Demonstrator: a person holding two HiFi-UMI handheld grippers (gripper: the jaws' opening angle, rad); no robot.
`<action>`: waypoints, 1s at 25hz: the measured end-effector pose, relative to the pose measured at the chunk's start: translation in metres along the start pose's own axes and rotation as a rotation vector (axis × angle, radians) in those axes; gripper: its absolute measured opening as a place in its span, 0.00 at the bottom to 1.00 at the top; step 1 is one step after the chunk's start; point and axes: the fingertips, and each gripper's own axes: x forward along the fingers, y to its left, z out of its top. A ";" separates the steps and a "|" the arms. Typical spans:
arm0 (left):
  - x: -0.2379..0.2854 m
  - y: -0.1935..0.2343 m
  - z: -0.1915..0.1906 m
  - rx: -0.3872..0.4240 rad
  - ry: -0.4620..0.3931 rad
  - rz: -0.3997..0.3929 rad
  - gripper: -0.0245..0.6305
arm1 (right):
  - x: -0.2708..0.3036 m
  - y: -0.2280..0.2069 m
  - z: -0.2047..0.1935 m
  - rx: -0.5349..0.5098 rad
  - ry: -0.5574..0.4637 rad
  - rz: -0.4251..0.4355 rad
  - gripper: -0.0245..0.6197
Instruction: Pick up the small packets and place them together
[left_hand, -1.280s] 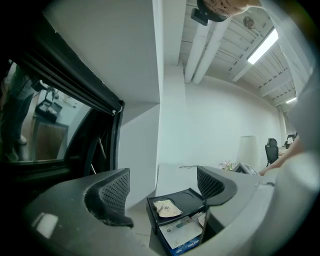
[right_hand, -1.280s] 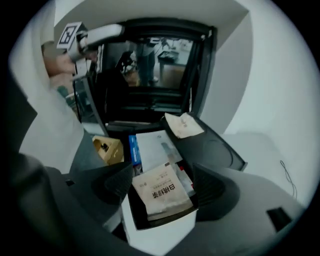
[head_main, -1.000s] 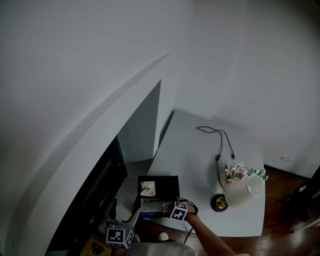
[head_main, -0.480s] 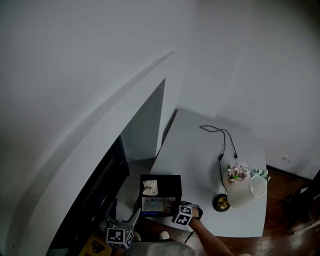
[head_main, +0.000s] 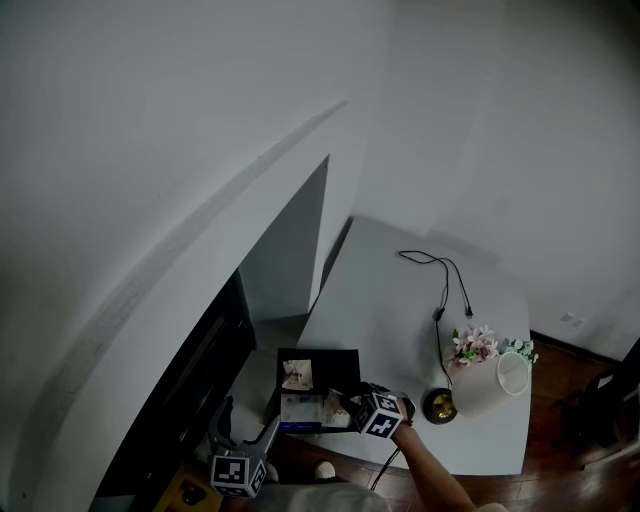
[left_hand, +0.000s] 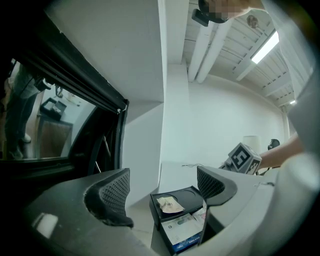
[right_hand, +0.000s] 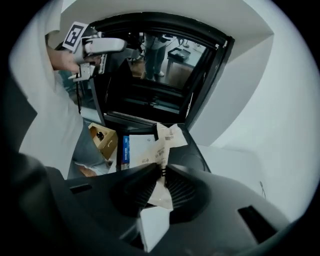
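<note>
Over the near edge of the white bench (head_main: 400, 320), the right hand-held gripper (right_hand: 162, 171) has just been closing its jaws and pinches a small pale paper packet (right_hand: 159, 196) above the black plastic tray (head_main: 342, 368). A second small crumpled packet (head_main: 296, 375) lies in that tray, just beside a white-and-blue box (head_main: 300, 412). The left hand-held gripper (left_hand: 161, 189) stands released, jaws wide apart, grasping nothing.

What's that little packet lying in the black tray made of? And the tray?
The packet looks like thin paper: matte tan, crinkled, with dark print on it. The black tray looks like moulded plastic, smooth with a round recess pressed in, though I can't be sure.
</note>
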 end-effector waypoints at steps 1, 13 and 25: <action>0.000 0.000 -0.002 -0.003 -0.002 0.002 0.68 | 0.004 -0.011 0.003 0.007 -0.004 0.001 0.15; 0.003 -0.003 0.011 0.046 -0.028 0.019 0.68 | 0.076 -0.073 -0.003 0.041 0.086 0.072 0.18; 0.002 0.000 0.011 0.036 -0.017 0.044 0.68 | 0.092 -0.088 -0.009 -0.021 0.161 -0.002 0.44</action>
